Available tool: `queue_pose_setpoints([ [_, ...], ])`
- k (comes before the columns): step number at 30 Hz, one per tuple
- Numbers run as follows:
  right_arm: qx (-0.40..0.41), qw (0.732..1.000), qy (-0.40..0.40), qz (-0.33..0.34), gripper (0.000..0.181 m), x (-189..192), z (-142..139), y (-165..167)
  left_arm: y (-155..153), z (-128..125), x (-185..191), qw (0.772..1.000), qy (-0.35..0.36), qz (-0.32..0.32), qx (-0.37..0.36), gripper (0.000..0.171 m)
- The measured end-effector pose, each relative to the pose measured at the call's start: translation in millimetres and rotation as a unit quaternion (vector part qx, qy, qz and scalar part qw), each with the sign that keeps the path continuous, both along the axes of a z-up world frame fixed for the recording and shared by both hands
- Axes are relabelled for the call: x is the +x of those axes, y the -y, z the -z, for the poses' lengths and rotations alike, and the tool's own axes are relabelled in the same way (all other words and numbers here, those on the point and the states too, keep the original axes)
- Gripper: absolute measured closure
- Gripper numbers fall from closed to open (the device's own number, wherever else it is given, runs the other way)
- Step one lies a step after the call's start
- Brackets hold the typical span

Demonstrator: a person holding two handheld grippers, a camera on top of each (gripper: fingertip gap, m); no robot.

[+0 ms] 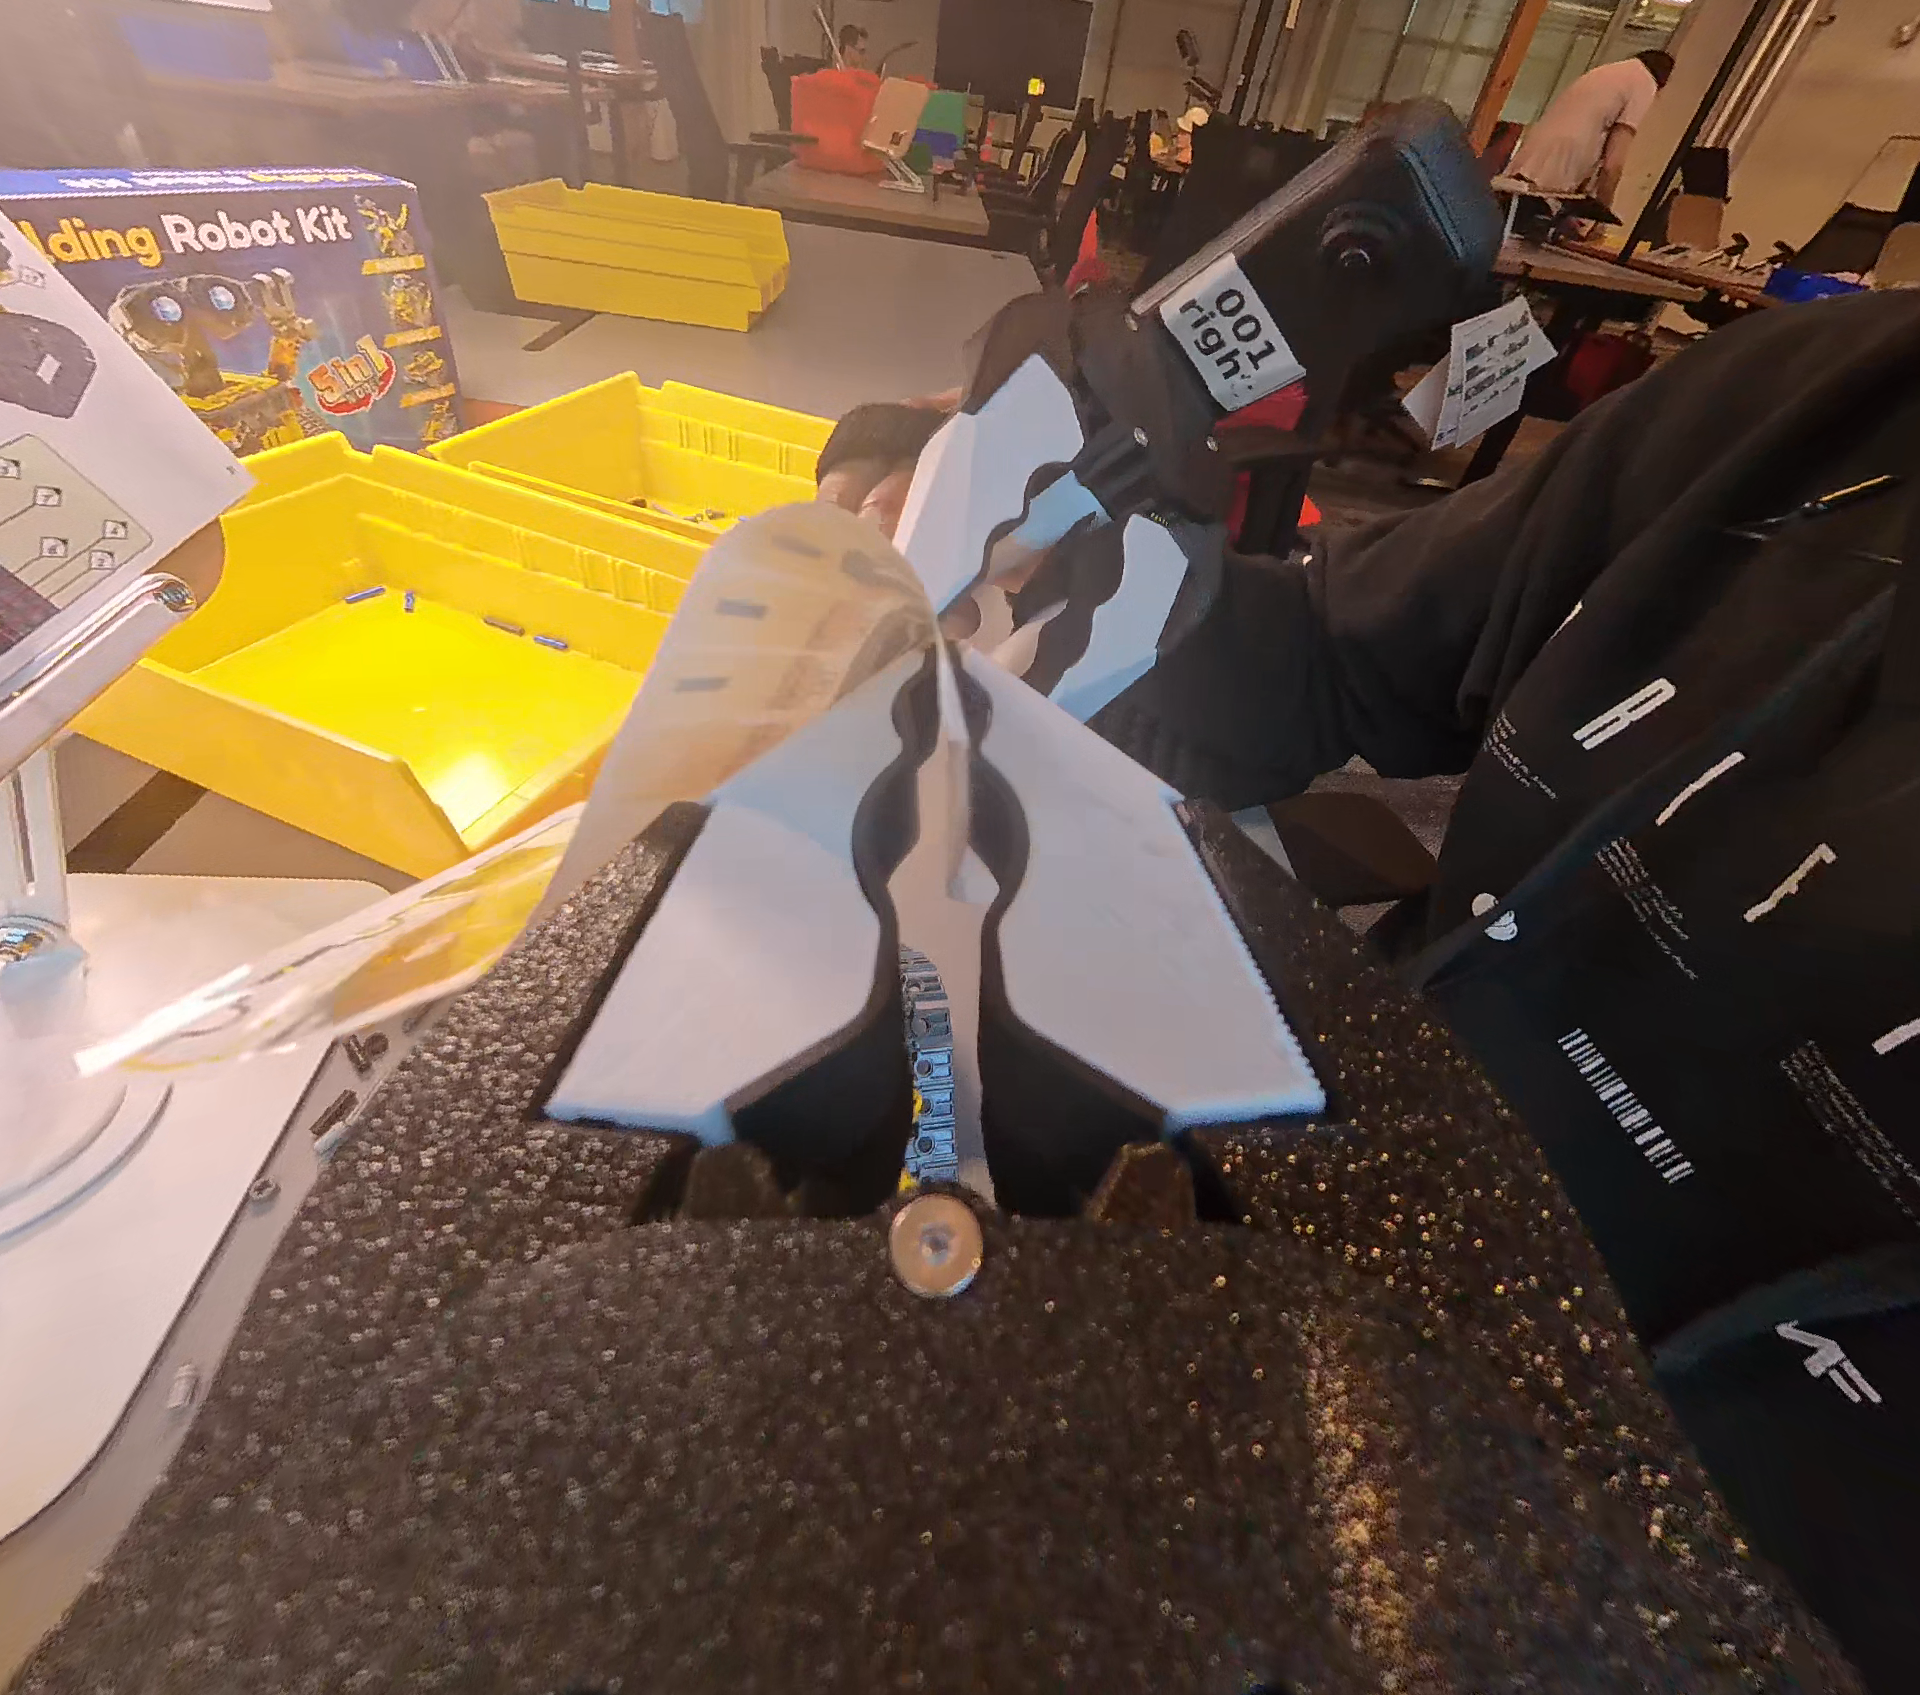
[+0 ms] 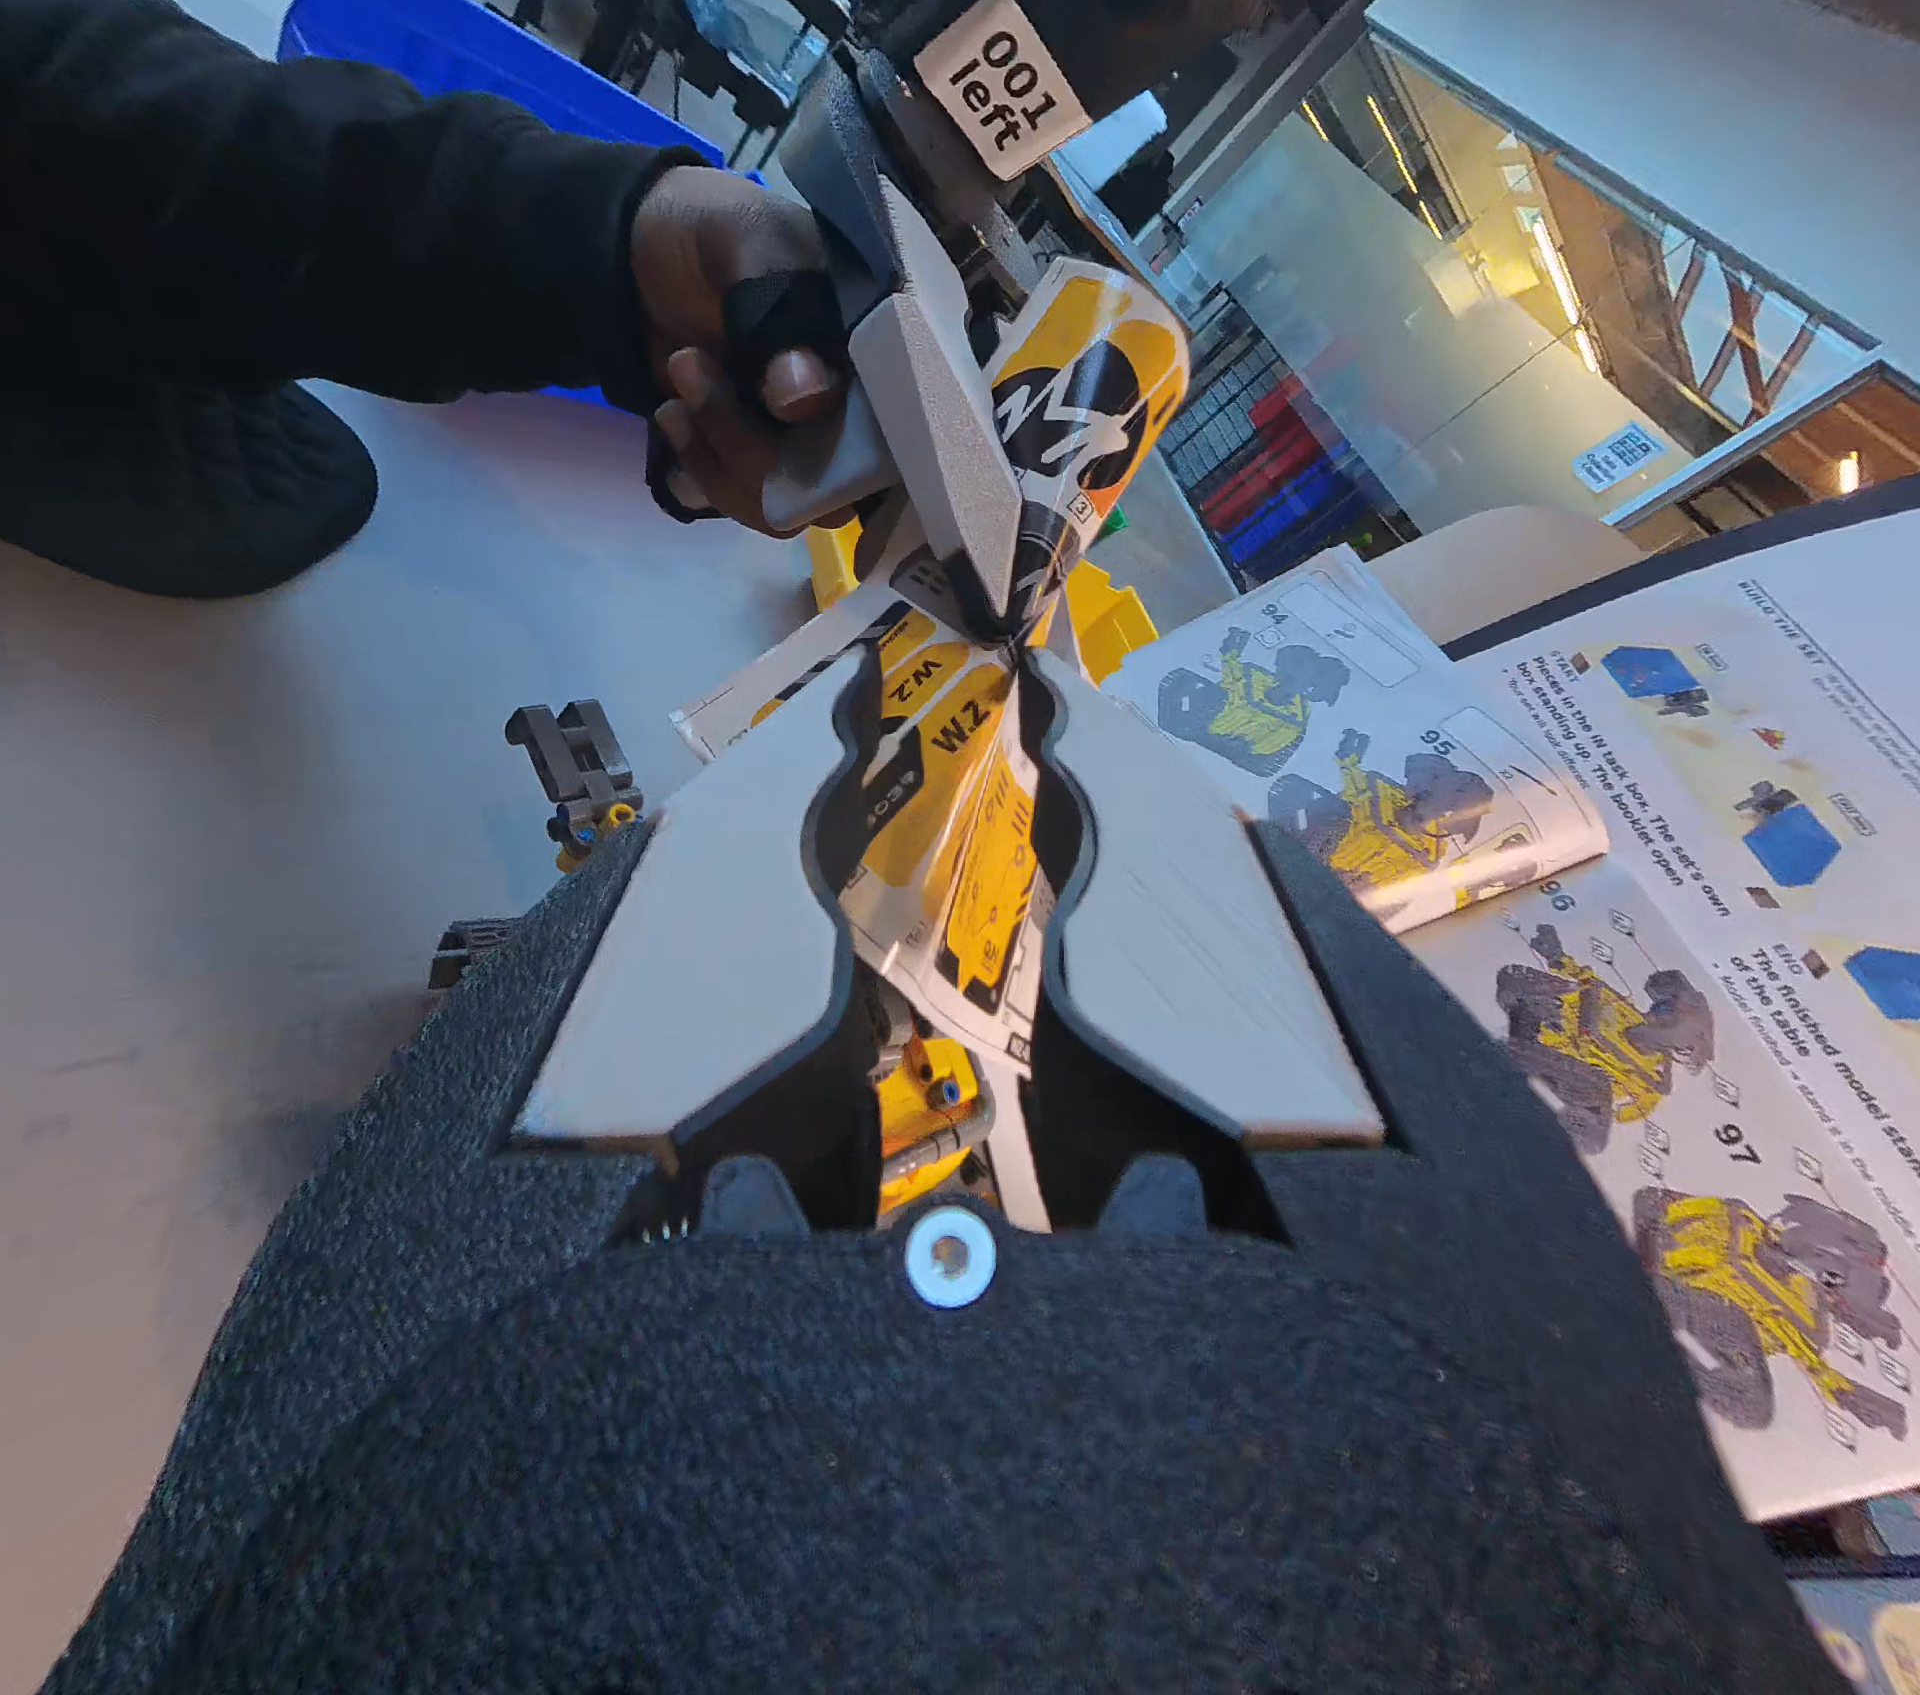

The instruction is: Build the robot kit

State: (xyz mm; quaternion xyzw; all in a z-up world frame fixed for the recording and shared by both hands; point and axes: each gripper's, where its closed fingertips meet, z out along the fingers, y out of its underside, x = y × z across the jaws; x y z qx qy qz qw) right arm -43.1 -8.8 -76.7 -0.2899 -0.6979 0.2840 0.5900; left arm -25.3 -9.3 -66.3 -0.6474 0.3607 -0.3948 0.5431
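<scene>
A thin, glossy yellow-and-black sticker sheet (image 2: 971, 876) is held in the air between both grippers. The left gripper (image 1: 951, 689) is pressed together on one edge of the sheet, which curls away to the left of its jaws. The right gripper (image 2: 1013, 658) is pinched on the same sheet at its tips, meeting the left one there. Beyond the left jaws lie yellow plastic bins (image 1: 312, 710); right of the right jaws, an open instruction booklet (image 2: 1382, 772). No sticker appears peeled yet.

Both tools meet tip to tip over the tabletop (image 2: 208, 814), left tool (image 1: 940, 689) and right tool (image 2: 1013, 658) each pinching the sticker sheet (image 2: 966, 876) between them. Bins (image 1: 416, 710) sit behind it, a box (image 1: 260, 295) farther back. Booklet (image 2: 1403, 772) right, possibly overlapping another page.
</scene>
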Motion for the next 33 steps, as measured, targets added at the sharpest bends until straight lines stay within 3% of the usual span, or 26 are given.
queue_pose_setpoints([
  [11, -0.159, 0.985, 0.012, -0.069, 0.181, 9, -7, 1, -4, 14, -2, 0.997, -0.073, -0.028, 0.024, 0.171],
  [14, -0.133, 0.99, 0.018, -0.051, 0.181, 7, -2, -2, -5, 16, -1, 0.996, -0.083, -0.033, 0.027, 0.171],
  [21, -0.083, 0.996, 0.005, -0.023, 0.161, 7, -4, -6, -6, 15, -4, 0.996, -0.08, -0.039, 0.028, 0.171],
  [33, -0.097, 0.994, 0.015, -0.038, 0.181, 9, -2, -5, -3, 18, -2, 0.993, -0.104, -0.036, 0.046, 0.171],
])
